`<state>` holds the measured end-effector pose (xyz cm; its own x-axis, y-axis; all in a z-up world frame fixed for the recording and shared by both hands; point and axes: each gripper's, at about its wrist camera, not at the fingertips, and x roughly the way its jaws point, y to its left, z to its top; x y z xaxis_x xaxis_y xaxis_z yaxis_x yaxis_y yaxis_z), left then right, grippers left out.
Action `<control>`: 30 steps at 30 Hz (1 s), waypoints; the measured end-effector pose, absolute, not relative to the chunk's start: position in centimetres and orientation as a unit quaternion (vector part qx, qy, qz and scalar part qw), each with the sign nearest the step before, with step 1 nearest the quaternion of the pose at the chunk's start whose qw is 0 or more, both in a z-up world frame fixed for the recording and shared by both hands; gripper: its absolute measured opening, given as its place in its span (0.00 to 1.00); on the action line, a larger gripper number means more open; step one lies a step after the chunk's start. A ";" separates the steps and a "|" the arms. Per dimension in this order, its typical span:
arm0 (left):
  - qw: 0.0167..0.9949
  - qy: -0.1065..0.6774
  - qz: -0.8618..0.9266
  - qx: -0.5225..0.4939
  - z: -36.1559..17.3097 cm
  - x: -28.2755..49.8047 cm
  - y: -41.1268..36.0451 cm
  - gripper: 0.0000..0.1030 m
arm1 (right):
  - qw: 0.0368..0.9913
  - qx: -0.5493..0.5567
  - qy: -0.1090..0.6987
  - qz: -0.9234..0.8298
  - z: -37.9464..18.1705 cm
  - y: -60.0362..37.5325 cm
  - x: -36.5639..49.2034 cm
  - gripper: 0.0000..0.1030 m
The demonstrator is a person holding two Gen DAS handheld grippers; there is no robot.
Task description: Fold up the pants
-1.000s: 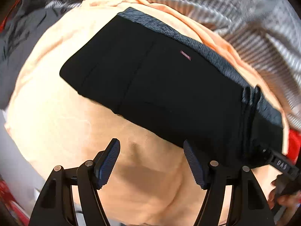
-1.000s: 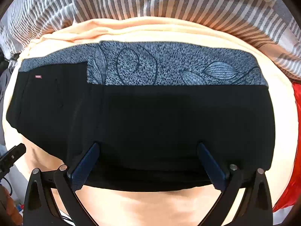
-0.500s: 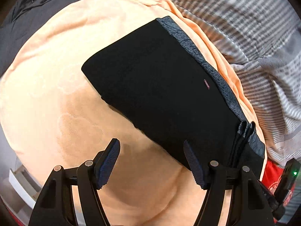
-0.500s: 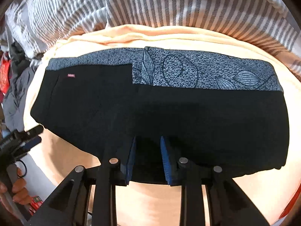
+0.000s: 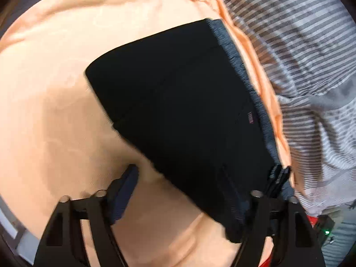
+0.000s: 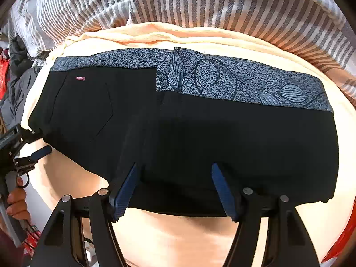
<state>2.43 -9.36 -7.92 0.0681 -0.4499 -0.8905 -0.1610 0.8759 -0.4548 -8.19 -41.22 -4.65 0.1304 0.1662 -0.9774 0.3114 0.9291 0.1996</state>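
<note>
A peach sheet (image 6: 200, 233) covers the surface, with a grey-and-white striped duvet (image 6: 222, 4) bunched behind.

The right tool (image 6: 175, 189), whose blue pads were nearly pressed together over the near edge of the black pants (image 6: 189, 138) half a second ago, is now spread wide again above that edge. The left tool (image 5: 178, 195) is brought closer to the folded end of the pants (image 5: 182, 111), its right pad now lying over the black cloth. In the right wrist view the left tool (image 6: 33, 146) is seen nearer the pants' corner.
</note>
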 end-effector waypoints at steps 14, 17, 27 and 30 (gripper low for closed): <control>0.707 0.626 -0.112 -0.308 -8.5 3.2 -10.0 0.90 | 0.742 0.159 0.650 -0.038 -5.1 -40.1 -8.2 0.79; 0.715 0.625 -0.097 -0.298 -8.3 3.4 -10.8 0.90 | 0.742 0.160 0.650 -0.035 -5.1 -39.9 -8.1 0.79; 0.726 0.649 -0.054 -0.220 -7.6 3.9 -10.7 0.30 | 0.742 0.177 0.646 -0.039 -4.8 -40.8 -8.3 0.75; 0.760 0.631 -0.063 -0.143 -5.6 3.3 -12.9 0.27 | 0.737 0.198 0.645 -0.043 -4.3 -41.7 -8.4 0.61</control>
<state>3.34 -12.93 -5.58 0.1960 -0.2759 -0.9410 -0.0857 0.9511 -0.2967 -8.36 -41.69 -4.33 0.1641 0.1917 -0.9676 0.3179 0.9183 0.2359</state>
